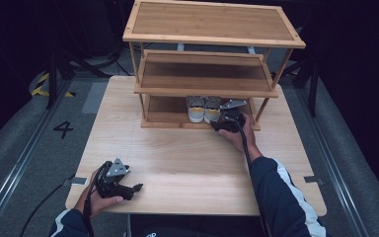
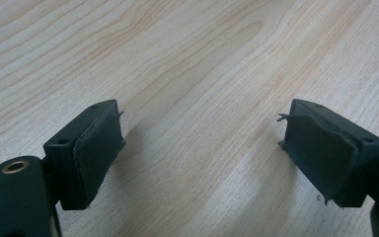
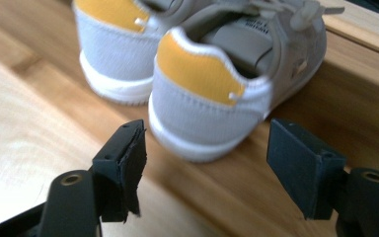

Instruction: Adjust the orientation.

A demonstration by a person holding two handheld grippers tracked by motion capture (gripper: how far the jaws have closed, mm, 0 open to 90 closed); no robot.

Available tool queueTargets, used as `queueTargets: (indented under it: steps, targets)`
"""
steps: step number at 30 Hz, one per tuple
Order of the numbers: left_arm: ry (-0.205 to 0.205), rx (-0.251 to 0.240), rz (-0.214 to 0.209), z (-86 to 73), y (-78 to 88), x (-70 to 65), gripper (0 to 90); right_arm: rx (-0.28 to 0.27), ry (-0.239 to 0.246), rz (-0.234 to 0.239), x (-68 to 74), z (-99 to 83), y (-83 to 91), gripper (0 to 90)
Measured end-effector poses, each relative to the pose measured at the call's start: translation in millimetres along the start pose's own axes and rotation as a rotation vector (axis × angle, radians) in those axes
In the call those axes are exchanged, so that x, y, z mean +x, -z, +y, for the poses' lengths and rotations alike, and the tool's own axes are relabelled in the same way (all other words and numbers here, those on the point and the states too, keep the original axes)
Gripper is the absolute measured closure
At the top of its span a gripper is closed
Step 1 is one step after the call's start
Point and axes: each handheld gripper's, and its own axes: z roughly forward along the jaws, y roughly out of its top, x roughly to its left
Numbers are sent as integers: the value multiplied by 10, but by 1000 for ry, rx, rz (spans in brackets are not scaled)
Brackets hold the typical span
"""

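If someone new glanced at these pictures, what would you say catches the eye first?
Probably the pair of grey shoes with yellow heel tabs on the bottom shelf of the bamboo rack, with the right gripper open just behind the nearer heel. The left gripper rests open near the table's front-left edge.

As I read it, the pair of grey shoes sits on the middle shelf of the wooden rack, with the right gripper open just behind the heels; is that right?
Not quite: the shoes sit on the bottom shelf of the rack, not the middle one, as the high view shows. The rest holds: the right gripper is open just behind the heels.
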Motion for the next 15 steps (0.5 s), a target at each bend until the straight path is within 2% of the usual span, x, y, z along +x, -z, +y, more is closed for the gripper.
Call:
queueTargets:
  steps: [2, 8, 10, 15]
  targets:
    - [2, 0, -2, 0, -1, 0, 153, -1, 15, 8, -13, -18, 78, 320]
    - [1, -1, -2, 0, -2, 1, 152, 42, 60, 46, -38, -77, 329, 302]
    - [1, -1, -3, 0, -1, 1, 152, 48, 92, 45, -56, -98, 423, 304]
    - [1, -1, -2, 0, -1, 1, 152, 64, 115, 60, -82, -149, 631, 296]
